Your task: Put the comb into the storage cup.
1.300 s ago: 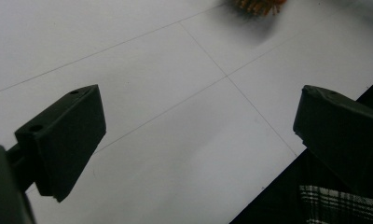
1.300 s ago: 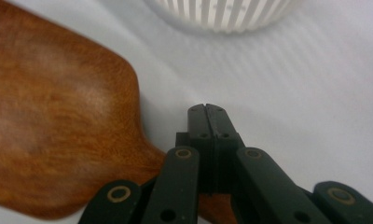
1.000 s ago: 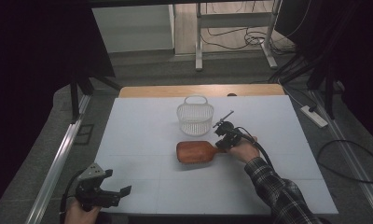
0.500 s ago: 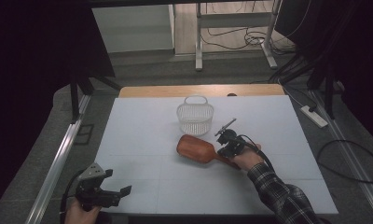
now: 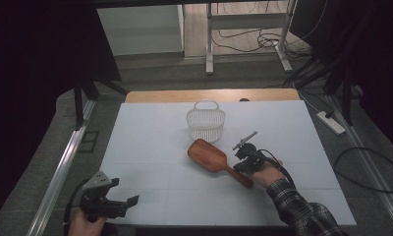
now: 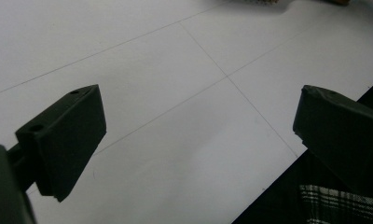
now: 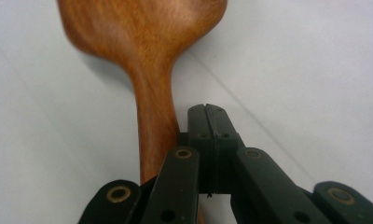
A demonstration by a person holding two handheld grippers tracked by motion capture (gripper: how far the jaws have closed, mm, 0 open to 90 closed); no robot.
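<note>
A wide white table takes up most of what I see, with a strip of bare wood along its far edge. Toward the back, near the middle, stands a small white wire basket, upright, its handle arched over the top.

Just in front of the basket, close but apart from it, lies a wooden hairbrush. It rests bristle side down with its smooth brown back up, and its handle slants toward the near right of the table.

The right gripper sits at the handle end of the brush, in a hand whose plaid sleeve comes in from the near edge. In the right gripper view its two jaws are pressed flat together with nothing between them, and they lie against the side of the brush handle rather than around it.

The left gripper hovers at the near left corner of the table, well apart from the brush. In the left gripper view its jaws stand wide apart, with only bare white tabletop between them.
</note>
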